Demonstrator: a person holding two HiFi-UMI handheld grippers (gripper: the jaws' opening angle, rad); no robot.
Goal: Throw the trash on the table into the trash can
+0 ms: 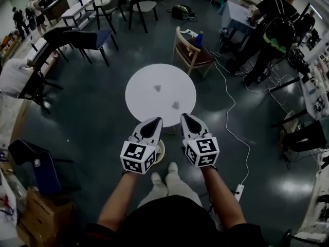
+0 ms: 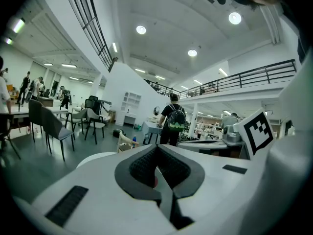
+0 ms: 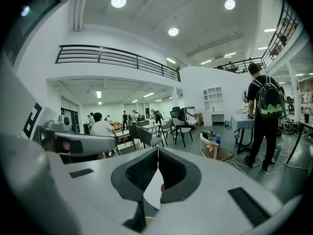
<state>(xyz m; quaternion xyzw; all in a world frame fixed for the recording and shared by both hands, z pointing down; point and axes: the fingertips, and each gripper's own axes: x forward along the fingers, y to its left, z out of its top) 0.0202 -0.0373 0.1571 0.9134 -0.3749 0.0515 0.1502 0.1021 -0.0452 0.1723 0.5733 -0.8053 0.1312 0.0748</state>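
A round white table (image 1: 149,78) stands in front of me in the head view. Two small grey crumpled scraps of trash lie on it, one (image 1: 157,88) near the middle and one (image 1: 176,105) nearer to me. My left gripper (image 1: 156,120) and right gripper (image 1: 184,117) hover side by side over the table's near edge, both shut with nothing held. A round beige trash can (image 1: 161,150) peeks out on the floor under the left gripper, mostly hidden. In the left gripper view the jaws (image 2: 157,149) are closed; the right gripper view shows its jaws (image 3: 158,151) meeting at the tips.
A wooden chair (image 1: 190,53) with a blue bottle stands just beyond the table. Dark chairs (image 1: 85,39) fill the left. A person with a backpack (image 1: 275,27) stands at the back right. A white cable (image 1: 231,112) runs to a power strip (image 1: 239,191). A blue chair (image 1: 31,163) stands near left.
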